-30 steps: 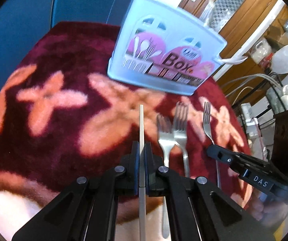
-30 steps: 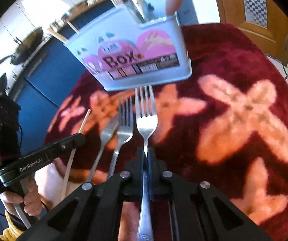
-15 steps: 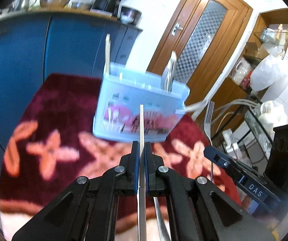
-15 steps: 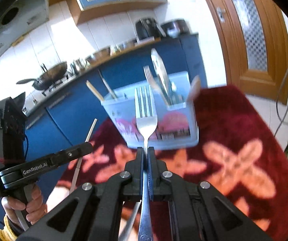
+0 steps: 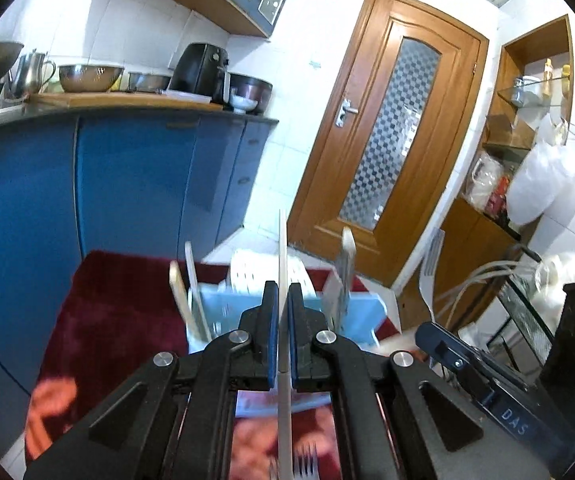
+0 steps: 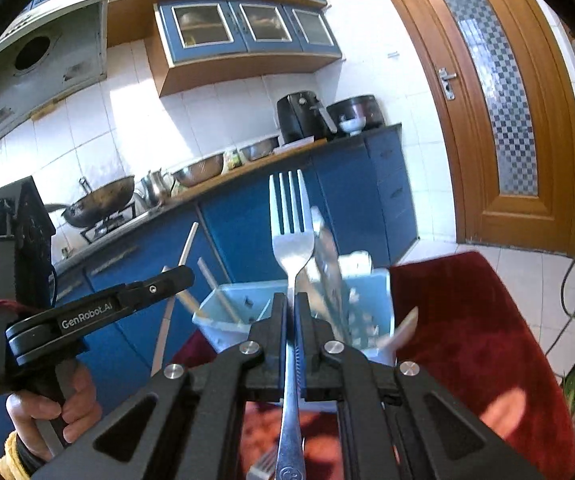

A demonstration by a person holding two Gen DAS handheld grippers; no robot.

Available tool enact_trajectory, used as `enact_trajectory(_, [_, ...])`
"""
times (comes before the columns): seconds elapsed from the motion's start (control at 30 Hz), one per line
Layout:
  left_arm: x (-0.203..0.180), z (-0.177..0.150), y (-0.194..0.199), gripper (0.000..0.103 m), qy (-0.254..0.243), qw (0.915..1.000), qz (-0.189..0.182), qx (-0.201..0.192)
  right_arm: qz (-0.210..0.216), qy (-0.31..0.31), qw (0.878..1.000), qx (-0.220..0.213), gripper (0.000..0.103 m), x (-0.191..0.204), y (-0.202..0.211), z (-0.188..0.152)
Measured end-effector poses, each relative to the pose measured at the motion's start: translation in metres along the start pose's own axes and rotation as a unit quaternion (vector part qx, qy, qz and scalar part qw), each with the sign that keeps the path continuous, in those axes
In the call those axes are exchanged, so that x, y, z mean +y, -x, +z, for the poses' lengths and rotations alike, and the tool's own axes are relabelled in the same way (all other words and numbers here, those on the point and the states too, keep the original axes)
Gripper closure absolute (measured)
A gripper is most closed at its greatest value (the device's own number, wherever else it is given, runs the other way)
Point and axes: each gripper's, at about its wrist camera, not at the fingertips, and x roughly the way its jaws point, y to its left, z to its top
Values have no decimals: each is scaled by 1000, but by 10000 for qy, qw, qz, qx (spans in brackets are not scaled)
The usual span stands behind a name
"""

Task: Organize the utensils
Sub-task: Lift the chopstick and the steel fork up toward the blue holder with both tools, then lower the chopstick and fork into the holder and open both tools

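Observation:
My left gripper [image 5: 282, 300] is shut on a pale chopstick [image 5: 282, 252] and holds it upright in the air above the light blue utensil box [image 5: 363, 316]. My right gripper [image 6: 291, 308] is shut on a steel fork [image 6: 289, 240], tines up, above the same box [image 6: 371, 300]. The box stands on the dark red flowered cloth [image 6: 467, 340] and holds chopsticks [image 5: 185, 300] on its left side and metal cutlery [image 6: 327, 264] on its right. Two forks [image 5: 305, 468] still lie on the cloth below my left gripper. The right gripper and its fork [image 5: 427, 276] also show in the left wrist view.
Blue kitchen cabinets [image 5: 127, 184] with bowls, a jug and an air fryer [image 5: 199, 72] stand behind the table. A wooden door [image 5: 387, 132] is at the right. A glass rack with cables [image 5: 527, 300] stands to the right of the table.
Both grippers have lifted and tilted up from the cloth, carrying the chopstick and the fork. The box now sits low in both views, beneath the held utensils.

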Motion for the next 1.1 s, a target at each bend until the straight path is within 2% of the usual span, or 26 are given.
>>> enact_trajectory(0.23, [6,35,-17,101,9,9983,162,-564,-206,160,9986,-453,98,-2,-18,21])
enact_trajectory(0.43, [12,51,-40,101,110,9947,341,-967,-462,294,9958,-735,98,-7,-40,30])
enact_trajectory(0.7, [21,33,-67,101,-140,9855,942,-1408,-827,390,9913,-943,98,-21,-69,25])
enact_trajectory(0.93, [19,14,-81,101,-386,9803,1125,-1577,-918,607,9899,-897,98,-23,-84,12])
enact_trajectory(1.1, [19,6,-86,101,-459,9811,1109,-1518,-880,653,9910,-770,98,-25,-89,3])
